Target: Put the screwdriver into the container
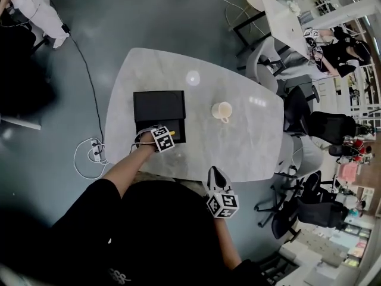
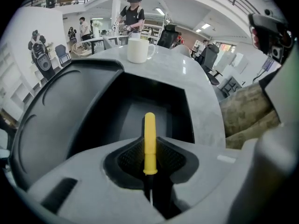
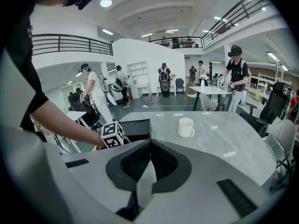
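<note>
Head view: a person in a black top stands at a pale, marble-look bench (image 1: 250, 142). The left tool (image 1: 166, 137), with its marker cube on top, is at the near edge of a black container (image 1: 158, 106). A sliver of the yellow screwdriver (image 1: 172, 133) shows just past its tips. A cream mug (image 1: 221, 111) stands on the bench, well off to that tool's right. The right tool (image 1: 215, 174) hangs over the bench's near edge, well apart from the container. Left gripper view: the left tool's jaws are clamped on the screwdriver, with the pads on the lower part of its yellow handle. The handle points forward and the thin metal shaft runs back toward the camera. Just ahead of and below the tips lies the container's open, dark hollow, which looks empty as far as can be seen. The mug stands farther ahead, beyond it. Right gripper view: the right tool's jaws are together with nothing between them. The container and the left tool's cube lie ahead to its left, and the mug is ahead of it. By these views, the screwdriver has been picked up and brought to the container's mouth. What is left is to lower it in and let go.
</note>
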{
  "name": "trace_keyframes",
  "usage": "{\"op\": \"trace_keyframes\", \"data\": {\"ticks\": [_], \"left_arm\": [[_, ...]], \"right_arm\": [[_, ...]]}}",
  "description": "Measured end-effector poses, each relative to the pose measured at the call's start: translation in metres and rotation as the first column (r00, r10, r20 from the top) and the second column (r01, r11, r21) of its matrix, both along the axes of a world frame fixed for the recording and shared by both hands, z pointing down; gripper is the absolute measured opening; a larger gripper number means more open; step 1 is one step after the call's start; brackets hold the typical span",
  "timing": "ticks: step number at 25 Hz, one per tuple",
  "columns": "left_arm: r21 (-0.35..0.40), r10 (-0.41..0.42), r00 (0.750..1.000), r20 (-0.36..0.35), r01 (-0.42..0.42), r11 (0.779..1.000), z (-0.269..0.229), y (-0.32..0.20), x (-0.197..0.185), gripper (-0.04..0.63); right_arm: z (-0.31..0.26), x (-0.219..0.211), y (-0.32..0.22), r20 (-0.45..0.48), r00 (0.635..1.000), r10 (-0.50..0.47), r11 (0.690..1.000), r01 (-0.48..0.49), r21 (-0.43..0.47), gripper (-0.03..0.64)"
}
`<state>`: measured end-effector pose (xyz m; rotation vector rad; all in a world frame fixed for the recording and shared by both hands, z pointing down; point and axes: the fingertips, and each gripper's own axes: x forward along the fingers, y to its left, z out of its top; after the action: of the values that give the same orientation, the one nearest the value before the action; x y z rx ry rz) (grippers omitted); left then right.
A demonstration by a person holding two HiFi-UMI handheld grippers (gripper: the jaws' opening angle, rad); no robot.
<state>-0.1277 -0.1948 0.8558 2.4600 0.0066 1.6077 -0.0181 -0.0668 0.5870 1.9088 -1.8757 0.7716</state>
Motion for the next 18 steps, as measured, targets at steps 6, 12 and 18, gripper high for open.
{"op": "trace_keyframes", "data": {"ticks": [6,12,18], "left_arm": [[0.062,-0.009,0.999,-0.049,0.012,0.998,-0.011,-0.002,0.002,0.098],[0.028,-0.144,0.975,-0.172,0.151,0.988,-0.043,-0.014,0.0,0.186],[0.026,-0.386,0.872,-0.3,0.412,0.911,-0.097,-0.02,-0.035,0.199]], "right_arm": [[0.003,0.008,0.011,0.022,1.0,0.015,1.0,-0.015,-0.019,0.008],[-0.002,0.021,-0.006,0.018,0.999,-0.027,0.999,0.026,0.034,0.008],[-0.005,0.018,-0.013,-0.062,0.986,-0.157,0.985,0.161,0.06,0.008]]}}
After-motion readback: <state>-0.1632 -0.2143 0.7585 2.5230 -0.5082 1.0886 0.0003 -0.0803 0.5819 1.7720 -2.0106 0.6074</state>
